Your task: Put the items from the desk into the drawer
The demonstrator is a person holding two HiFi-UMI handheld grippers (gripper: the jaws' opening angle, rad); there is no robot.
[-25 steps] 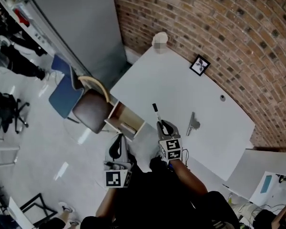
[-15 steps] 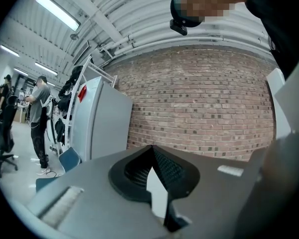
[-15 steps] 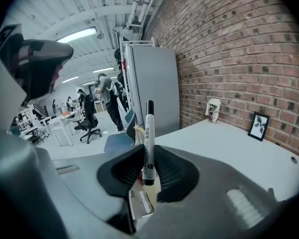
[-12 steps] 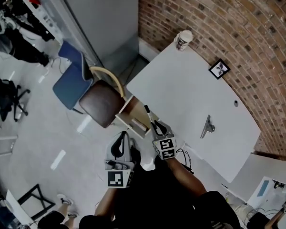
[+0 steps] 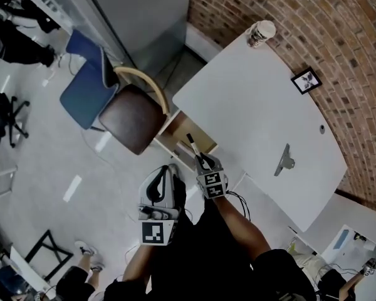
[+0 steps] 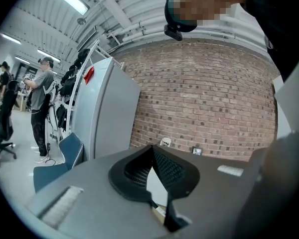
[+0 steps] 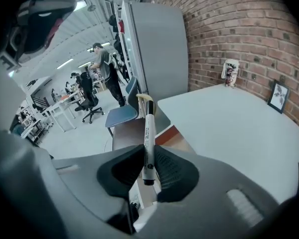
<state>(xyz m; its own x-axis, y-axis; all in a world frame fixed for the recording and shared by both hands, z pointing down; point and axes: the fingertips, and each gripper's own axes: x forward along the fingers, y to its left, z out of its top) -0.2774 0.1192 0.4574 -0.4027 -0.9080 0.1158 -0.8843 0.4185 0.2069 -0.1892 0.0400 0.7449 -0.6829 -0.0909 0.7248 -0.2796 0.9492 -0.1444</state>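
1. While the right gripper holds the pen, the step in hand reads as the carry to the drawer. Its fingers are narrow and pressed on the pen's lower barrel, and the rest of the pen sticks out ahead.
2. Pen, location: off the bench, past its near side. In the head view its far end lies over the open drawer. Whether it has dipped below the drawer's rim cannot be told.
3. Drawer: pulled out from the bench's side, just beside a brown chair. The inside is wooden, and its contents cannot be made out.
4. Left gripper: fingers closed tip to tip with nothing between them. It is held low beside the right gripper and apart from the drawer.
5. Left on the bench, all well apart from the drawer:
   - a cup at the far corner
   - a picture frame by the brick wall
   - a metal clip
6. Next move, as judged: bring the pen down inside the drawer walls, lay it flat and then part the fingers. The pen is round and may roll. The three bench items remain to be fetched.
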